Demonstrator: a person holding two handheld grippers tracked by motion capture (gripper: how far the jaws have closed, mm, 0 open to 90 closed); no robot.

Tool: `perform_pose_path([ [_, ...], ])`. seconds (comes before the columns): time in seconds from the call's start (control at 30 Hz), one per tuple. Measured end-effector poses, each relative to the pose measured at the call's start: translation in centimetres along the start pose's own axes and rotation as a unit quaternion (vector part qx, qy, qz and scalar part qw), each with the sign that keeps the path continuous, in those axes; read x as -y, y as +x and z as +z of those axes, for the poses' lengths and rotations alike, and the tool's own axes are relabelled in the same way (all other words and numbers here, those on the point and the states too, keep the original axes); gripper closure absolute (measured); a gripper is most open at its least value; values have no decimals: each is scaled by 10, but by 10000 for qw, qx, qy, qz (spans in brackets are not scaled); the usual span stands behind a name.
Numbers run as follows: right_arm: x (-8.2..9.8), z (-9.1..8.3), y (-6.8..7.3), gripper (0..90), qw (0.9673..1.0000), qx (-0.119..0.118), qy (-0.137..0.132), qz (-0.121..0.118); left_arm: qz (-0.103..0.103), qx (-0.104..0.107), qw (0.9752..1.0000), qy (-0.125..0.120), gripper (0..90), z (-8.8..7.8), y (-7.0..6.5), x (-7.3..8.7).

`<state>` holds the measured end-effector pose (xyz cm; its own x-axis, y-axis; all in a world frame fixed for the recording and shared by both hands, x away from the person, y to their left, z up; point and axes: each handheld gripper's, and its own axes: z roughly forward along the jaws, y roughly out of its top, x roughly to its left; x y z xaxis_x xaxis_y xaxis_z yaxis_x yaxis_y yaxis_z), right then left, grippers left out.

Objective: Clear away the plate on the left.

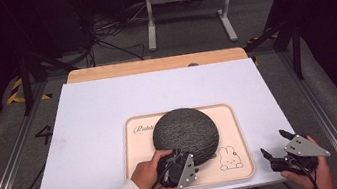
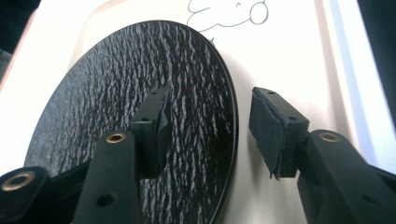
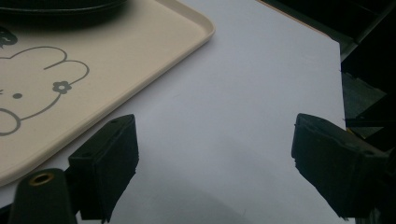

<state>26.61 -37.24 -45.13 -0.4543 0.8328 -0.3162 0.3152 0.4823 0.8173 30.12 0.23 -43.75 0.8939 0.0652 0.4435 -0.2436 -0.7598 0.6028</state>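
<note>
Fingers (image 2: 152, 128) of the left gripper (image 2: 210, 126) straddle the rim of a dark textured plate (image 1: 185, 133) without clamping it; the right gripper (image 1: 276, 146) gapes over the white table sheet (image 1: 108, 108). Beyond, the plate rests on a cream rabbit-print tray (image 1: 235, 130).

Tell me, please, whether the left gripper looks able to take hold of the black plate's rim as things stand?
Probably yes. The left gripper is open, with the rim of the black plate already between its jaws: one pad above the plate, the other beside it over the tray. Nothing blocks it.
</note>
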Motion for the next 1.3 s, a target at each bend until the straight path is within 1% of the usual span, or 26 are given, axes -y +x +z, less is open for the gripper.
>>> perform_pose_path([
  [0.03,0,0,0,150,10000,0,0,0,0,0,10000,0,489,0,0,0],
  [0.1,0,-1,0,150,10000,5,-23,7,-40,-87,10000,-6,451,-1,1,0],
  [0.13,0,-1,0,150,10000,5,-23,7,-42,-92,9999,-18,451,-2,1,0],
  [0.17,0,-1,0,150,10000,9,-28,10,-71,-181,9998,-91,437,-4,1,0],
  [0.2,0,-1,0,150,10000,9,-28,10,-70,-216,9997,-115,437,-5,2,-1],
  [0.23,0,-1,-1,150,10000,11,-25,9,-104,-224,9996,-97,415,-6,3,-1],
  [0.27,0,-1,-1,149,10000,10,-26,11,-122,-296,9994,-109,380,-7,3,-2],
  [0.3,0,-1,-1,150,10000,12,-27,15,-214,-317,9991,-172,330,-8,4,-2],
  [0.33,0,-1,-1,150,10000,12,-27,15,-214,-317,9991,-172,307,-8,4,-2],
  [0.37,0,-1,-1,150,10000,11,-28,16,-220,-325,9991,-162,307,-10,6,-1],
  [0.4,0,-1,-1,150,10000,13,-31,17,-255,-396,9987,-186,278,-10,6,-1],
  [0.43,0,-1,-1,149,10000,14,-31,20,-301,-421,9985,-154,254,-10,7,0],
  [0.47,0,-1,-1,149,10000,14,-28,19,-373,-393,9984,-140,229,-10,8,0],
  [0.53,0,-1,-1,149,10000,14,-31,8,-417,-481,9979,-133,189,-12,10,1],
  [0.57,0,-1,-1,149,10000,20,-36,9,-449,-512,9976,-90,165,-13,11,1],
  [0.6,0,-1,-1,150,10000,20,-38,19,-440,-566,9974,-112,145,-13,12,1],
  [0.67,0,-1,-1,150,10000,17,-32,21,-496,-557,9970,-185,118,-15,13,2],
  [0.73,0,-2,-1,149,10000,21,-33,14,-439,-585,9972,-151,95,-15,14,3],
  [0.8,0,-2,-1,149,10000,22,-40,10,-478,-575,9971,-137,88,-15,14,3],
  [0.87,0,-2,-1,149,10000,29,-42,9,-457,-562,9972,-175,87,-16,16,4],
  [0.9,0,-2,-1,149,10000,27,-37,11,-527,-574,9968,-151,87,-16,16,5],
  [0.93,0,-2,-1,150,10000,27,-37,8,-488,-613,9968,-136,87,-16,17,5],
  [0.97,0,-2,-1,149,10000,25,-35,4,-520,-617,9967,-100,87,-17,18,6],
  [1.0,0,-2,-1,149,10000,22,-37,-3,-509,-568,9971,-69,86,-17,19,6],
  [1.1,0,-2,-1,149,10000,26,-38,-18,-533,-596,9968,-8,86,-18,20,8],
  [1.3,0,-2,-1,149,10000,30,-48,-24,-478,-635,9967,183,84,-23,25,11],
])
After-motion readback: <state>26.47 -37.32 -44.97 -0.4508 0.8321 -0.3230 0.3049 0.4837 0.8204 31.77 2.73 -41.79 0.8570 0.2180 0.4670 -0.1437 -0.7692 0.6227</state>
